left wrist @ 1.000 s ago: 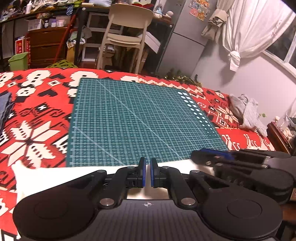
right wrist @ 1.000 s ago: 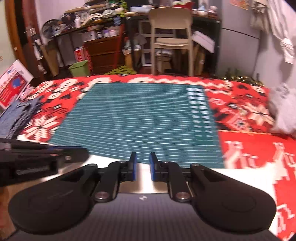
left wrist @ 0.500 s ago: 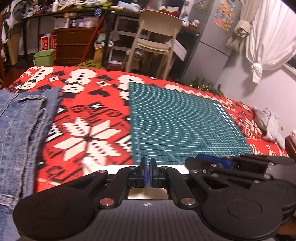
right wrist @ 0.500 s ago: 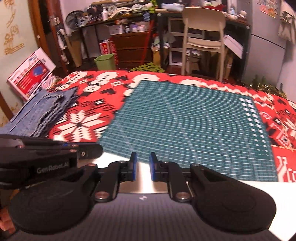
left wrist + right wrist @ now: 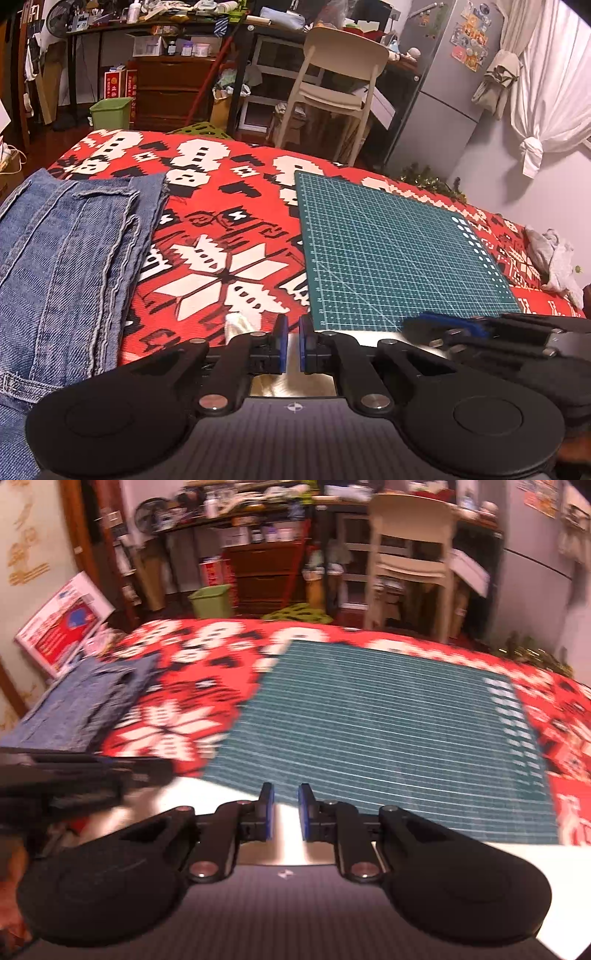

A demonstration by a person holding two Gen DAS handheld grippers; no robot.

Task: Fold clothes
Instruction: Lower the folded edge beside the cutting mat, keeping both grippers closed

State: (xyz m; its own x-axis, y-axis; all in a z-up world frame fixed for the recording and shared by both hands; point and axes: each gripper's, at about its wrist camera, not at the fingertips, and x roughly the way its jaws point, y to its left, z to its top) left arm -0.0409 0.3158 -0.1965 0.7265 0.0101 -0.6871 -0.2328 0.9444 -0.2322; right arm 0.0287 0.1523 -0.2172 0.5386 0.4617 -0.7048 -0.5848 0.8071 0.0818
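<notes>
Found the white cloth garment (image 5: 240, 325) at the near edge of the scene, lying flat under both grippers and overlapping the near border of the green gridded cutting mat (image 5: 388, 251). Saw one small tuft of it raised just left of the left gripper (image 5: 293, 345). Noted the left jaws standing a narrow gap apart, with pale cloth showing in the gap; could not tell whether they pinched it. Noted the right gripper (image 5: 285, 812) likewise over the white garment (image 5: 229, 794), jaws a slightly wider gap apart with bright cloth between them; could not tell the grip there either, given the blur in that view. Placed the two grippers side by side, the right one (image 5: 480, 332) just beside the left. Beyond the garment, saw the mat resting on a red, white and black patterned cover (image 5: 229, 221). Spotted folded blue denim jeans (image 5: 66, 251) on the cover's left side, well apart from the mat, and a crumpled grey cloth (image 5: 554, 254) at the far right. Made out a cream plastic chair (image 5: 332, 81) past the far edge.
</notes>
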